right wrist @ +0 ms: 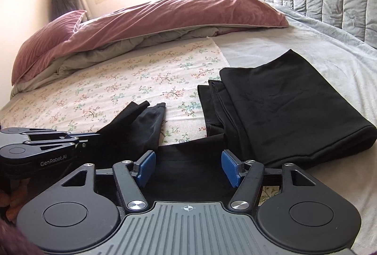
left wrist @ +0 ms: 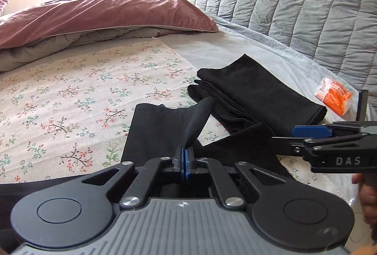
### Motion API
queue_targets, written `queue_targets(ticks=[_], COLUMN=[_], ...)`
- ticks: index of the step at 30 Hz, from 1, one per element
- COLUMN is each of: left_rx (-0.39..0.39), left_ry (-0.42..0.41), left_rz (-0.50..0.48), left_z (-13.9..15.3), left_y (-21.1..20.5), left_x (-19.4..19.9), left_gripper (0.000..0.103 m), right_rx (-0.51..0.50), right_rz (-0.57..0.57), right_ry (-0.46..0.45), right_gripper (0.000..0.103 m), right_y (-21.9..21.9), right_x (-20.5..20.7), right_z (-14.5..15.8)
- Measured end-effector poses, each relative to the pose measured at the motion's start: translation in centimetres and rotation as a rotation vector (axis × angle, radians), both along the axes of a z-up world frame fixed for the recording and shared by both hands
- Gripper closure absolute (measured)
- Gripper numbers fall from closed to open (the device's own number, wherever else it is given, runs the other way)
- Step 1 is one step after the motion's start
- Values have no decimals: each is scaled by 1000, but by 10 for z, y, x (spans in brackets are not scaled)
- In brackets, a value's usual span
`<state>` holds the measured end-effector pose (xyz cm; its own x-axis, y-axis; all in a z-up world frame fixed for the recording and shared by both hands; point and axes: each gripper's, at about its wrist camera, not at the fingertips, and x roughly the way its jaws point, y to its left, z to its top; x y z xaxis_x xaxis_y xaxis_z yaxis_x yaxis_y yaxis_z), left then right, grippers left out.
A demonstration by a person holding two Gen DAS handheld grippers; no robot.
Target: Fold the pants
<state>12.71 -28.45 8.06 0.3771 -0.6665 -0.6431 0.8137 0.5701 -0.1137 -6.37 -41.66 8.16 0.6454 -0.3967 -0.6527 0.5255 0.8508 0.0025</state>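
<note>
Left wrist view shows the left gripper (left wrist: 186, 156) pinching the pants (left wrist: 160, 132); right gripper (right wrist: 188, 167), wide, should close on cloth beneath before lifting evenly.

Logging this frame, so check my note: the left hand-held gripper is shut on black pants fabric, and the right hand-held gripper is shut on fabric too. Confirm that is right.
Not quite. The left hand-held gripper is shut on a fold of the pants, as you say. The right hand-held gripper is open: the right wrist view shows its blue pads standing apart, with black fabric lying between them but not pinched.
</note>
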Motion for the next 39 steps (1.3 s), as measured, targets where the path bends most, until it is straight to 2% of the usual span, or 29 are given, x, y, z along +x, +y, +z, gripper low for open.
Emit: queue_targets(ticks=[5,9,18,21,24,25,26,28,30,34,39], left_rx=[-57,-73,-20,7,22,25,27,21,26,51,88], left_ry=[67,148,264,279,292,255,222,149,119,57,-17], left_rz=[-114,-208,-332,-416,-526,-539,-537,-499,-447,-282,-94], left_z=[5,-8,-54,-61,-60,-56,-54,-45,-40,-31,-20], left_y=[-1,-5,-25,-27,-24,-18,-14,0,16,55,104], left_x=[-34,-64,-112,-127,-139,-142,-142,-136,-123,-84,-33], left_gripper=[93,93,93,93,84,73,58,42,39,31,26], right_rx=[14,35,70,77,78,79,78,70,59,40,21], right_rz=[-32,-72,-125,-134,-130,-127,-123,-112,-93,-47,11], right_ry=[-43,-68,-69,-48,-30,-23,-17,-4,8,29,49], right_gripper=[36,35,33,33,33,33,33,33,33,33,32], right_y=[-9,-22,-39,-41,-41,-41,-40,-37,-32,-20,-1], right_x=[-11,-27,-51,-53,-50,-49,-47,-44,-39,-28,-11], right_z=[12,18,17,12,8,6,5,2,1,-1,-2])
